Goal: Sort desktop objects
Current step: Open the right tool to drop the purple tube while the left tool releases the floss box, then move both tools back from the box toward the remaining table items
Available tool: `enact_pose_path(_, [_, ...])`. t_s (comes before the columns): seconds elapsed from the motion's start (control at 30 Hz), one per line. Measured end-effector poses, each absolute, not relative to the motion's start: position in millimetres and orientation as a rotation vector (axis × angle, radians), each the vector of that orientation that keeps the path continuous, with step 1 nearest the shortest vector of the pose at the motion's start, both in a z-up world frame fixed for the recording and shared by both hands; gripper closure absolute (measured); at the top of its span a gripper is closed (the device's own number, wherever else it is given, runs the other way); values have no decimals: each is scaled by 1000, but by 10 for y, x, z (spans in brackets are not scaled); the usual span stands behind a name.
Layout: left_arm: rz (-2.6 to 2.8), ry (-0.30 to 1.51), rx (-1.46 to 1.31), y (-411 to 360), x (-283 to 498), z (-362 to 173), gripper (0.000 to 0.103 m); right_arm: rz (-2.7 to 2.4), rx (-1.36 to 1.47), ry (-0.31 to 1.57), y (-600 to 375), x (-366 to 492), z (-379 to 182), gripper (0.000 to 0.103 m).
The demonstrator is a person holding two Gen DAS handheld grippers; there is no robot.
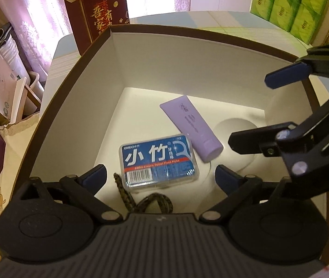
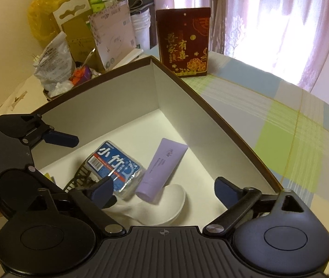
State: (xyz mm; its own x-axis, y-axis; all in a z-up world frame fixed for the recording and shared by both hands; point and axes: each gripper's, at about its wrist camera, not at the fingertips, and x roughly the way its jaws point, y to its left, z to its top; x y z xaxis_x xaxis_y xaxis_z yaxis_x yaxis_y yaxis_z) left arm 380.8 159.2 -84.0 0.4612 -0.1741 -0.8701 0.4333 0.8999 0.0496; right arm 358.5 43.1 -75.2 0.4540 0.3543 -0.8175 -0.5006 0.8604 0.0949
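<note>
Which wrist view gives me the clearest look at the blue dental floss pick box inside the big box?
Left wrist: the blue dental floss pick box lies label-up, nearly whole and readable between open fingers. In the right wrist view the same box is tilted, its lower end hidden behind a fingertip.

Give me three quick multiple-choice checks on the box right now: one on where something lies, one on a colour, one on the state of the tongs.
1. Where does the floss pick case lie?
A. inside the box
B. on the checked tablecloth
C. on top of the red gift carton

2. What colour is the tube beside it?
A. green
B. purple
C. orange

3. How do the left tongs stand?
A. shut on the tube
B. shut on the case
C. open, holding nothing

Key: 1 A, the case rests on the box's white floor. 2 B, both views show a pale purple tube. 3 C, the jaws stand apart above the case, nothing between them.
</note>
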Motion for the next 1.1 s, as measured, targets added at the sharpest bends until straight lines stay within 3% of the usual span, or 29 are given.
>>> enact_pose_path(1.1, [-257, 919, 232, 1792, 2549, 103, 1, 597, -158, 798, 205, 2568, -143, 2])
